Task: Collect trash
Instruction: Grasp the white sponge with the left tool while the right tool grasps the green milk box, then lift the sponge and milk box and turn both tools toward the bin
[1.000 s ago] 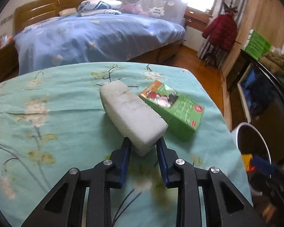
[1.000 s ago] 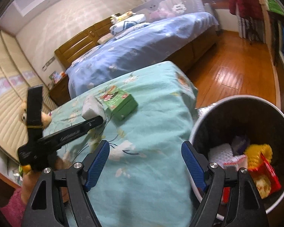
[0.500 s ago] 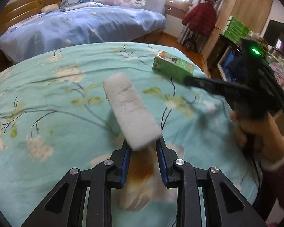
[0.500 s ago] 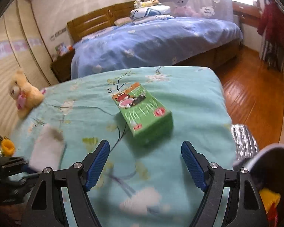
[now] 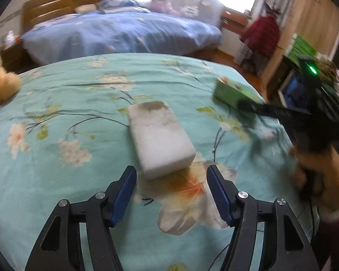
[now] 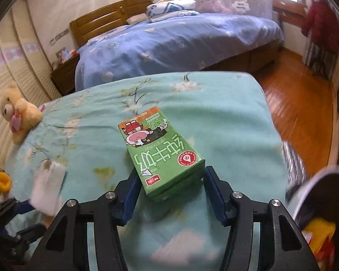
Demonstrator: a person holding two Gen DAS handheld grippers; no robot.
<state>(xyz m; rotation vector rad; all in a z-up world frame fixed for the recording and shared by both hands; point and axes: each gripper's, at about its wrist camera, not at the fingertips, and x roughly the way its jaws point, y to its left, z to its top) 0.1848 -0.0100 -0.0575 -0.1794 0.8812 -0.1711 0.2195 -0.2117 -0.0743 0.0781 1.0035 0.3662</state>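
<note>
While the right gripper (image 6: 170, 193) closes around the green milk carton (image 6: 161, 154), the left gripper (image 5: 171, 195) opens, with the white sponge (image 5: 160, 139) loose just ahead of it.
Squeeze the carton's near end squarely, pads flat on both sides. Beside the carton, the trash bin (image 6: 314, 194) is cut off, its contents blurred; pad contact is unclear.

Sponge let go, carton lined up

Your left claw (image 5: 171, 188), which clamped the white sponge (image 5: 160, 137) a second ago, is opening, and the sponge now lies free at frame centre. Your right claw (image 6: 169, 188) has swung off the bin (image 6: 323, 205) and is closing around the green milk carton (image 6: 160, 152).
</note>
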